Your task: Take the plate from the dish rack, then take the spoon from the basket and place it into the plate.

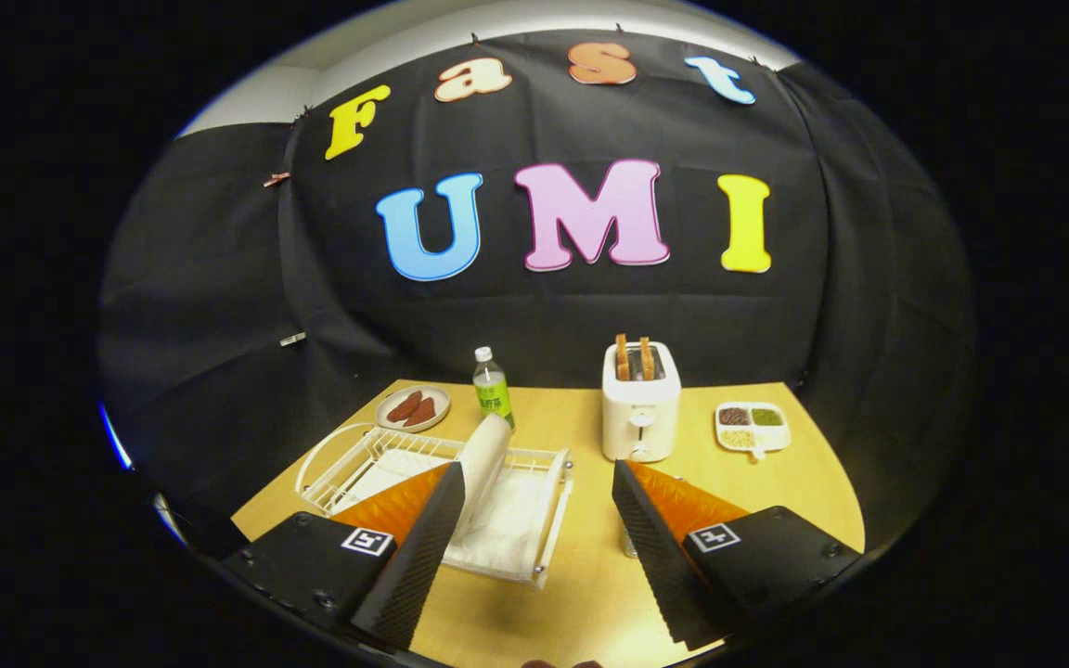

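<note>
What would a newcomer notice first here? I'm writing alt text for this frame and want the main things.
The open claw hangs over a wooden table, fingers wide apart, holding nothing. Just ahead of its left finger a white plate stands on edge in a white dish rack. Beyond the fingers, a white toaster with two slices of toast sticking up stands near the back wall.

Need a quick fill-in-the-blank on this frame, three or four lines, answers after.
1. The white plate stands on edge in the dish ____.
2. The tool is ____, holding nothing.
3. Two slices of ____ stick up from the toaster.
4. The green-labelled bottle stands between the small plate and the ____.

Answers: rack; open; toast; toaster
</note>
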Action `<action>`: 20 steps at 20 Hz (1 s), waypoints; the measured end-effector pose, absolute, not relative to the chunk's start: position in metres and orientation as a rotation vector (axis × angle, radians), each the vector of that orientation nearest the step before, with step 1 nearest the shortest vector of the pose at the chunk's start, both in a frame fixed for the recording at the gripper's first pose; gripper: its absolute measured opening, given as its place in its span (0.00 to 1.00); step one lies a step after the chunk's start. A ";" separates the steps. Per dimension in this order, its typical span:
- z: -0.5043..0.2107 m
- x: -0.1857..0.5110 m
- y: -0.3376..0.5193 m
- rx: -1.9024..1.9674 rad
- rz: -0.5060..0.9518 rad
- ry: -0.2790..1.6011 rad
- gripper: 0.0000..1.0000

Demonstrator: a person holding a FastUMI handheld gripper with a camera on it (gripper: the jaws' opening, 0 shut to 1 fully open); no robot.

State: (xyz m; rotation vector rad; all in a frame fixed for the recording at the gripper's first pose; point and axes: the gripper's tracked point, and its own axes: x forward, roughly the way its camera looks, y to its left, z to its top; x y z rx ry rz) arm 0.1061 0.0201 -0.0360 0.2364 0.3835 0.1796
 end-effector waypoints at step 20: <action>-0.127 0.207 0.093 0.250 0.174 0.838 0.94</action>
